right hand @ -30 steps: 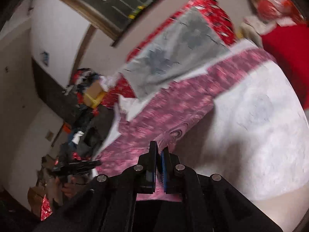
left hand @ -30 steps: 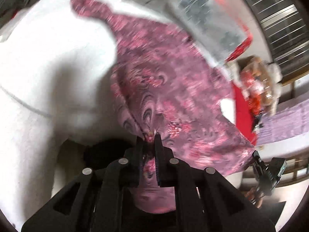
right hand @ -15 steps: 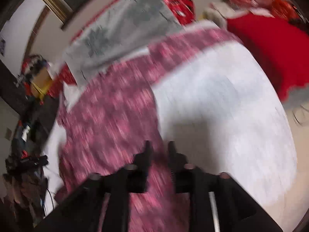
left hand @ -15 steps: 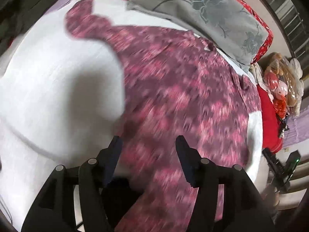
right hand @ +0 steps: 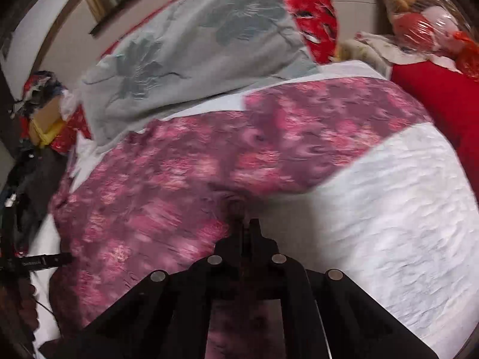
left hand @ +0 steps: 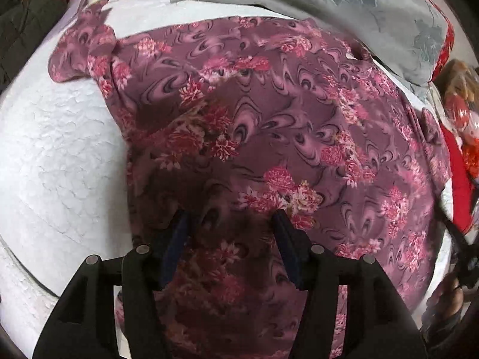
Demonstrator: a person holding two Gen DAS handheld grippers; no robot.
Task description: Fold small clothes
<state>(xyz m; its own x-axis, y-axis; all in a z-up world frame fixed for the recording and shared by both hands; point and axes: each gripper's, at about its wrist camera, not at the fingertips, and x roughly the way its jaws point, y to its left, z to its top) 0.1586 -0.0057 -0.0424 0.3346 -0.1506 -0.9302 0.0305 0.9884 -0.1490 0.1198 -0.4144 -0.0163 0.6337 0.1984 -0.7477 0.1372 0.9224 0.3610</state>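
Garment: the floral purple-pink blouse (left hand: 284, 113) lies spread flat on the white quilted bedcover (left hand: 54, 149), one short sleeve (left hand: 80, 51) reaching to the far left, its far edge near the grey flowered pillow (left hand: 344, 3).
Step in hand: judged from the layout, a fresh grip along the near hem to start a fold.
Left gripper: the left gripper (left hand: 230, 227) stands with its jaws apart over the near part of the cloth; nothing is pinched, and the blue pads (left hand: 179, 233) show no fabric pressed between them.
Right gripper: the right gripper (right hand: 247, 224) has its jaws closed tight at the blouse's near right edge, where the cloth puckers into a small gathered knot at the tips; it looks clamped on that fabric.
Pose: the left points steeply down onto the blouse; the right tilts less steeply, angled across the edge where cloth meets bedcover.
Doing it well: bring the left down onto the hem and close on a single layer level with the right, so the hem lifts straight and the fold lands square.
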